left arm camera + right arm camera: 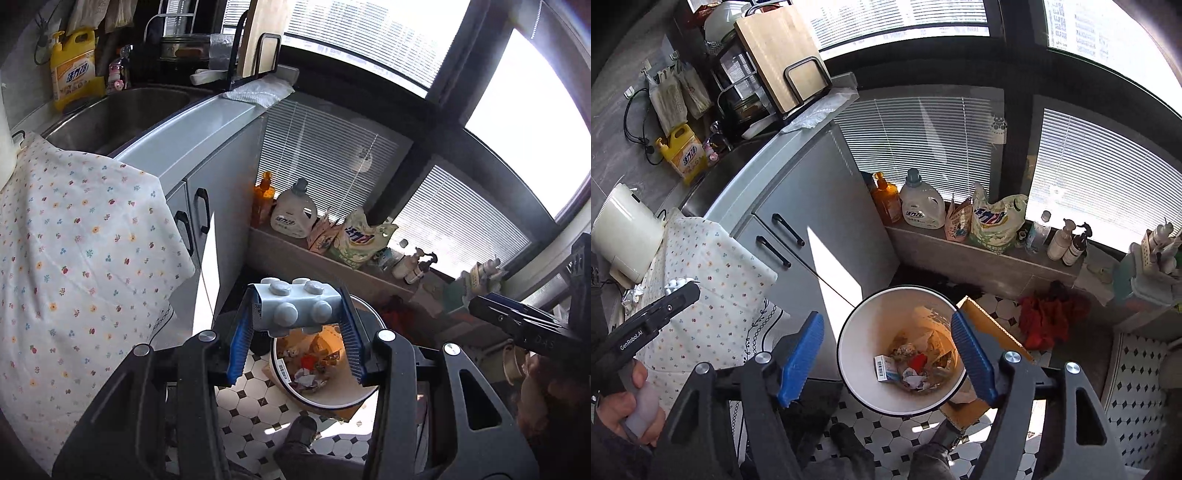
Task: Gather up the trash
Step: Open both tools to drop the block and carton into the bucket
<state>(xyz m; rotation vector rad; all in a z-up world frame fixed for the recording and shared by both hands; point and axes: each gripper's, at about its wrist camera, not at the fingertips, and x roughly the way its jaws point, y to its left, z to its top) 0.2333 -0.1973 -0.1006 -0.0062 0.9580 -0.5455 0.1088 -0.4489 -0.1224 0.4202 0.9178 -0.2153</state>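
Checkered black-and-white floor tiles (255, 398) fill the lower part of the left wrist view, with a grey cabinet (207, 166) standing beside the trash bin (295, 397). I see the left gripper (297, 314) with its fingers (240, 343) clenched on a pale blue toy brick (295, 306), held directly above the bin's open mouth. The bin holds mixed scraps, among them a small barcoded box (283, 369). A floral cloth (74, 236) hangs over the cabinet's edge, left of the bin. A white detergent jug (295, 210) stands on the low ledge beyond the bin. The other gripper's body shows at the right edge, beyond the bin.

Right wrist view: the same tiled floor (886, 428) lies under the trash bin (901, 350), which sits between the blue fingers (799, 354) of the right gripper (890, 356). Those fingers are spread wide and grasp nothing. Inside the bin I see the barcoded box (884, 367) and crumpled paper (916, 380). A cardboard box (993, 328) touches the bin's right side. A red cloth (1045, 317) lies on the floor right of the bin. The left gripper (683, 291) is left of the bin, over the floral cloth (713, 291).
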